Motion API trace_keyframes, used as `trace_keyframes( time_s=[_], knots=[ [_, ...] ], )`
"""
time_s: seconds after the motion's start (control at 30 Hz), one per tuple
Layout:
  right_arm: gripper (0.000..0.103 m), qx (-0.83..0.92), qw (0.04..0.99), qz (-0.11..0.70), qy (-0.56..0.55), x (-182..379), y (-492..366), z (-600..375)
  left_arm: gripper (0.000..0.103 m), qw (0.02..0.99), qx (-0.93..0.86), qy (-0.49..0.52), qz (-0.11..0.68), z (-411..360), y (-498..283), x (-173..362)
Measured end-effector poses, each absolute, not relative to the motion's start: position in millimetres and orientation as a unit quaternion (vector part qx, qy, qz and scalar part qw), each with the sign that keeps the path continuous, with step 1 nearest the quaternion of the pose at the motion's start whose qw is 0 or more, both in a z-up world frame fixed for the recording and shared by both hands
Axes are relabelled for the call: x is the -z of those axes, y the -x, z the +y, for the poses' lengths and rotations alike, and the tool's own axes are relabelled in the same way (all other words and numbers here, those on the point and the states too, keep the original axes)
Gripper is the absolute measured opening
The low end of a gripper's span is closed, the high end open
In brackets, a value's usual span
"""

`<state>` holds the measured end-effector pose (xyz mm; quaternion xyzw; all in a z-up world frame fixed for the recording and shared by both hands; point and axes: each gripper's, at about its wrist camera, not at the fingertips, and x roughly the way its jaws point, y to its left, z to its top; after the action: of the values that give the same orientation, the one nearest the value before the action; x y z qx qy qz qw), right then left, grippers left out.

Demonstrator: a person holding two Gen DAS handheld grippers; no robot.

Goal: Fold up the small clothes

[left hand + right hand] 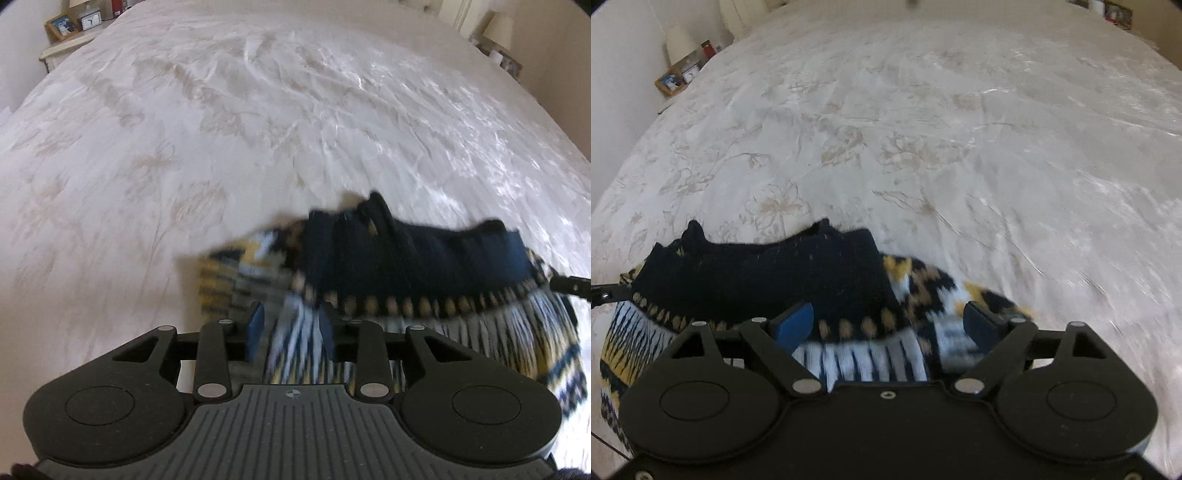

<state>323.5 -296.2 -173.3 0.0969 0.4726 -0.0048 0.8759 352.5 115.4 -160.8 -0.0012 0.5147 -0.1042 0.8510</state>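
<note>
On the bed (pixel 184 129), right over a small knitted jumper (pixel 406 258), with both grippers let go.

Saw the jumper lying bunched on the bed cover, dark neck part folded over the white, blue and yellow pattern. Found the left gripper (pixel 291 328) opened only a little, with a strip of cloth between its blue pads (pixel 255 328) but, as far as the blur showed, not squeezed. Found the right gripper (pixel 888 325) opened wide just above the jumper's patterned part, holding nothing. Could have gone wrong from there: might have snagged wool on a left pad when lifting away, because of so small a gap, and dragged the fold open. Might also have ended with a crooked, lumpy fold if not patted flat.
</note>
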Motion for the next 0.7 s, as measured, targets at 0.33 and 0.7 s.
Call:
trace_keyframes(
  time_s=[0.33,0.7],
  knots=[
    [0.089,0.012,0.870,0.477,-0.123,168,-262,-277,0.034,0.808,0.133,-0.101,0.564,100,-279,193],
    [0.090,0.011,0.855,0.510,-0.098,173,-219,-262,0.043,0.808,0.075,-0.031,0.583,140,-268,204]
  ],
)
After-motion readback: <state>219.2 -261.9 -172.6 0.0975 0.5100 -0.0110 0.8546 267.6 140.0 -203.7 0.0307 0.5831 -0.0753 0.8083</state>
